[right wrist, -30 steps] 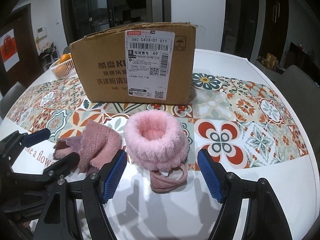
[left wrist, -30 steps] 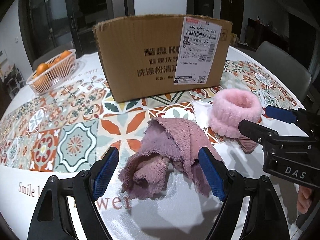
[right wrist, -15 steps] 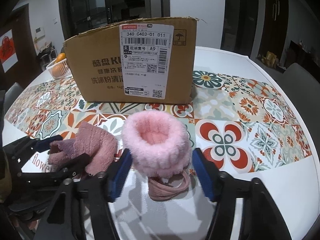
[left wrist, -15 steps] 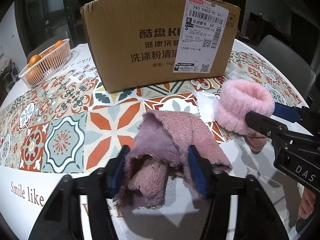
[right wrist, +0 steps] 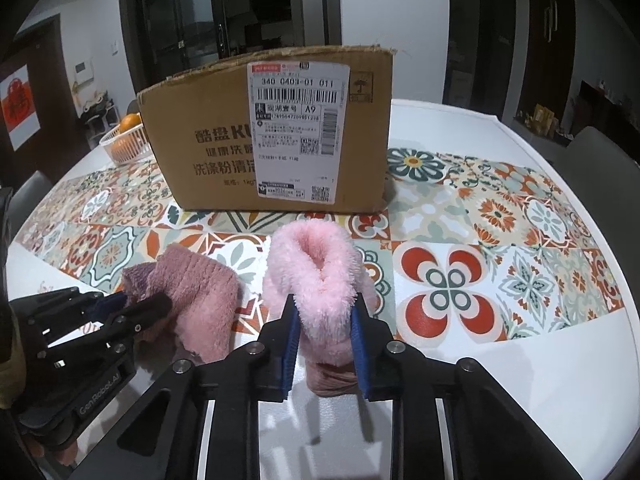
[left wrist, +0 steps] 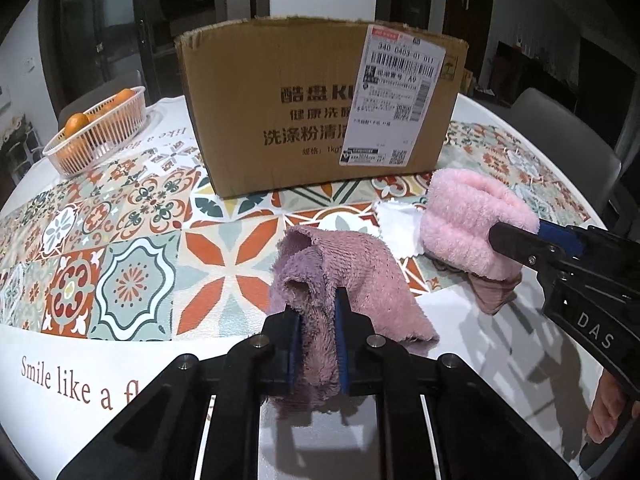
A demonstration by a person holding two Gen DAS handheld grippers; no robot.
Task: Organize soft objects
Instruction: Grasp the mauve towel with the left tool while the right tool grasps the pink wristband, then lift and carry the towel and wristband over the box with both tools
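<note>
Left wrist: left tool (left wrist: 318, 334) pinching towel (left wrist: 340, 276), box (left wrist: 320, 108) beyond

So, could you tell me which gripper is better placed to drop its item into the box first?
Right. The right gripper holds the pink band directly before the box; the left gripper sits further back.

A crumpled mauve towel (left wrist: 352, 280) lies bunched in front of the cardboard box (left wrist: 320, 108), and just to its right a fluffy pink headband (right wrist: 316, 276) is squashed into a tall narrow loop, also before the box.
</note>
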